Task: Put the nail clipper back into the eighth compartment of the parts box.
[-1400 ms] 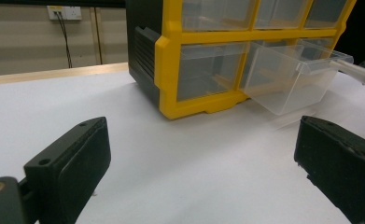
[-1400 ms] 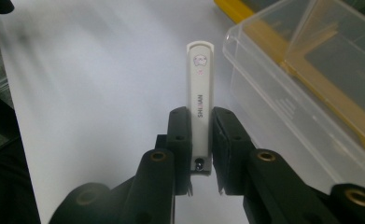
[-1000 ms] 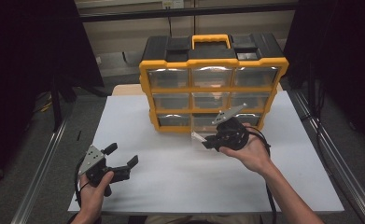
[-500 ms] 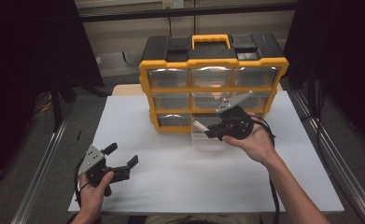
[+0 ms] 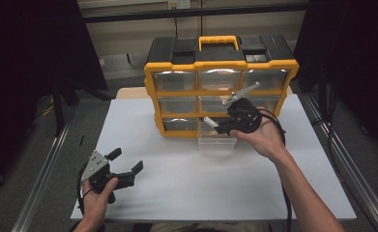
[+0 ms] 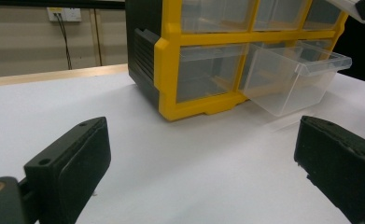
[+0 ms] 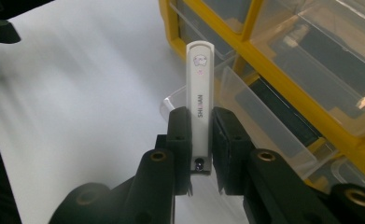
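Centre right, the right gripper (image 5: 214,126) pinched a white stick (image 7: 199,112) above an open drawer (image 5: 217,144) of a yellow cabinet (image 5: 220,65). Lower left, the left gripper (image 5: 126,161) had jaws spread.

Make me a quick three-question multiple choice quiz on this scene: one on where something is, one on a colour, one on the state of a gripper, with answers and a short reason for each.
1. Which drawer of the organizer is pulled out?
A. top left
B. bottom middle
C. middle right

2. What colour is the organizer's front frame?
A. yellow
B. red
C. blue

3. What is the right gripper doing?
A. hanging open with nothing in it
B. clamped on the white stick
C. gripping the organizer's handle

Answers:
1. B: the clear drawer sticks out of the bottom row's middle slot onto the white table.
2. A: the frame around the clear drawers is yellow, with a black top.
3. B: in the right gripper view the jaws press both sides of the stick's lower end, while the left gripper rests open near the table's front left.
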Demonstrator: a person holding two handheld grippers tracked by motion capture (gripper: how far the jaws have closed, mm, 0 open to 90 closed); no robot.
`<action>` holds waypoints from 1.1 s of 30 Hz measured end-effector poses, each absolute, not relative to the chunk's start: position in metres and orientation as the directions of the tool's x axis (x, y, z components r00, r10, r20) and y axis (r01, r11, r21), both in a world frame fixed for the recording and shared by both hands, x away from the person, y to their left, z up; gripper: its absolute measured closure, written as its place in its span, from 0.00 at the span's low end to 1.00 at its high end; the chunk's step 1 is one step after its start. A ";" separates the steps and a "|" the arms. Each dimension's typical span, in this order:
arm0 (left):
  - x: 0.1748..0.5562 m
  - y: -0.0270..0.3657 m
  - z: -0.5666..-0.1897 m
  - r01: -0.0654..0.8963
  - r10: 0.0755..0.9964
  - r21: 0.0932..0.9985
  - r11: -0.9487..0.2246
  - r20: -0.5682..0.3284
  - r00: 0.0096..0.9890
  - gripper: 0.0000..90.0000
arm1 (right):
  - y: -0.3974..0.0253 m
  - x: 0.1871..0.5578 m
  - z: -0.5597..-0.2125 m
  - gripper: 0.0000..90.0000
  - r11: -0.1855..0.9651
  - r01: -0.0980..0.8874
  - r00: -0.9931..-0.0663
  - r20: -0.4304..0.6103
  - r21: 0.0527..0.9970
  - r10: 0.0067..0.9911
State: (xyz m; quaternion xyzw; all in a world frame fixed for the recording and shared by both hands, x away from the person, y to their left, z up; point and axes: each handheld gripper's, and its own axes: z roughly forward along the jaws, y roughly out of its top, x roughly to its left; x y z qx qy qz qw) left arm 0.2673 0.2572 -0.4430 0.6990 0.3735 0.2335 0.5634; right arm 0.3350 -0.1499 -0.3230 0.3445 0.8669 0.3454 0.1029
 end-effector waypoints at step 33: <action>0.268 0.258 -0.444 0.260 0.779 0.961 -0.090 -0.095 0.620 0.05 | -0.149 0.385 -0.339 0.87 0.531 0.653 -0.673 0.093 0.540 0.733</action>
